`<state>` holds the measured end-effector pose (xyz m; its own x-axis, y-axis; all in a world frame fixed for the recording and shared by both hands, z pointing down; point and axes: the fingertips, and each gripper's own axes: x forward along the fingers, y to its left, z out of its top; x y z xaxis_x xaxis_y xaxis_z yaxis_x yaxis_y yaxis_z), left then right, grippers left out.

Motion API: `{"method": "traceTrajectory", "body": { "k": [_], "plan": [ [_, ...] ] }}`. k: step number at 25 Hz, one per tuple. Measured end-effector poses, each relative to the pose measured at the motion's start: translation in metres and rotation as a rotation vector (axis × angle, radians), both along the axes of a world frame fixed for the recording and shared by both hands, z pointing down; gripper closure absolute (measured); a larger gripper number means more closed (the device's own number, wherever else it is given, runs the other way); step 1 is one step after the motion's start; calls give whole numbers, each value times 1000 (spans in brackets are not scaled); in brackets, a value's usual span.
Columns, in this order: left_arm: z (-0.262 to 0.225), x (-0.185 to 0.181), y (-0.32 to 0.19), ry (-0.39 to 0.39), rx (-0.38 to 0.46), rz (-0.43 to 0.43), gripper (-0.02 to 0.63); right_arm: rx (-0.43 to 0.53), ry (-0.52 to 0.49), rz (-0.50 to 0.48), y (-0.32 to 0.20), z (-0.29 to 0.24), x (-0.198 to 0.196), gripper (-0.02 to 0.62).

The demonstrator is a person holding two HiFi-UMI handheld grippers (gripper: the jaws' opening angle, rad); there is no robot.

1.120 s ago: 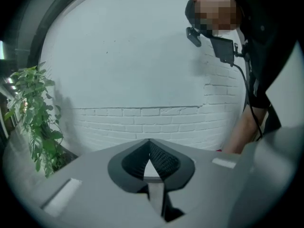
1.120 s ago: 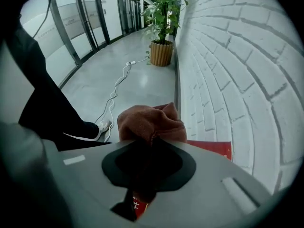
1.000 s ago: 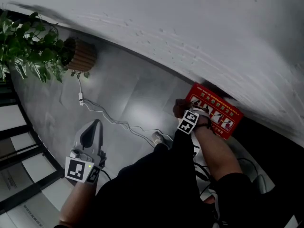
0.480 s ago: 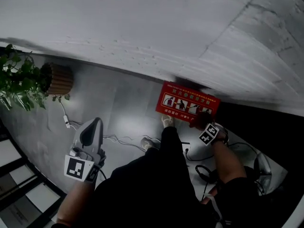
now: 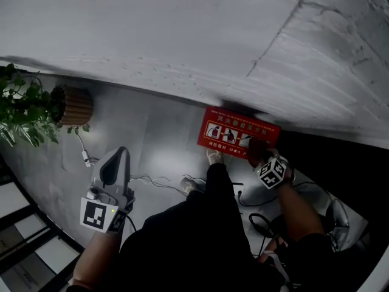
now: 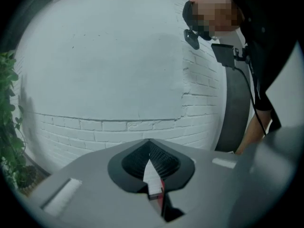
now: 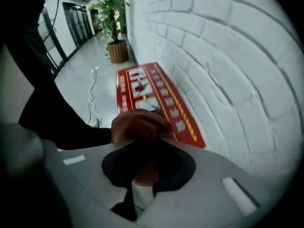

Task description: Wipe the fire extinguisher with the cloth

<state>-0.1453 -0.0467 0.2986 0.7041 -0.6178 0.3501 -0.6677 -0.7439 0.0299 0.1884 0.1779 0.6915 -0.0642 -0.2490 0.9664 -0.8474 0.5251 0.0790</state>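
Right hand-held gripper [image 7: 145, 148] is pinching a brown cloth [image 7: 137, 125] over the red box [image 7: 159, 99], whose print is unreadable; left hand-held gripper [image 6: 149, 148] is hanging closed, empty.

Red box [image 5: 238, 131] with white pictograms, reddish-brown cloth [image 7: 137, 126], white brick wall [image 5: 182, 29], green plant [image 5: 24, 108]

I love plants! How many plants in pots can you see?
1. The leafy green plant in a ribbed brown pot stands on the grey floor by the white brick wall, far left in the head view. Others may be hidden outside the pictures.
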Motion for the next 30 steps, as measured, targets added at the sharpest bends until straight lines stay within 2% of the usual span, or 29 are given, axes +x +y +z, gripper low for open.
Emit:
{"method": "traceTrajectory", "body": {
  "k": [3, 7, 9, 13, 15, 16, 17, 18, 19, 22, 26, 28, 30],
  "plan": [
    [0, -6, 2, -6, -4, -27, 606, 73, -64, -32, -59, -6, -40, 543],
    [-5, -22, 5, -16, 8, -71, 606, 60, -107, 19, -104, 2, -60, 543],
    [-4, -35, 7, -19, 8, -107, 606, 27, -88, 52, -108, 13, -55, 542],
    [10, -50, 19, -23, -34, -147, 606, -71, -33, 154, -83, 44, -35, 529],
    [18, -50, 27, -17, -61, -148, 606, -77, -47, 187, -76, 46, -33, 509],
    [21, -48, 30, -17, -68, -142, 606, -68, -69, 197, -75, 43, -36, 482],
    [23, -45, 32, -19, -72, -133, 606, -53, -96, 202, -76, 38, -40, 430],
    [25, -41, 32, -17, -73, -125, 606, -30, -119, 204, -79, 30, -43, 389],
    [26, -36, 32, -10, -73, -118, 606, 5, -132, 207, -81, 20, -44, 374],
    [23, -12, 32, 26, -59, -83, 606, 145, -147, 242, -85, -21, -38, 374],
    [18, 25, 32, 69, -20, 28, 606, 381, -168, 378, -71, -90, -16, 375],
    [21, 46, 33, 102, -13, 101, 606, 512, -173, 464, -57, -126, 2, 387],
    [20, 67, 44, 130, -5, 191, 606, 627, -186, 540, -39, -161, 13, 439]
  ]
}}
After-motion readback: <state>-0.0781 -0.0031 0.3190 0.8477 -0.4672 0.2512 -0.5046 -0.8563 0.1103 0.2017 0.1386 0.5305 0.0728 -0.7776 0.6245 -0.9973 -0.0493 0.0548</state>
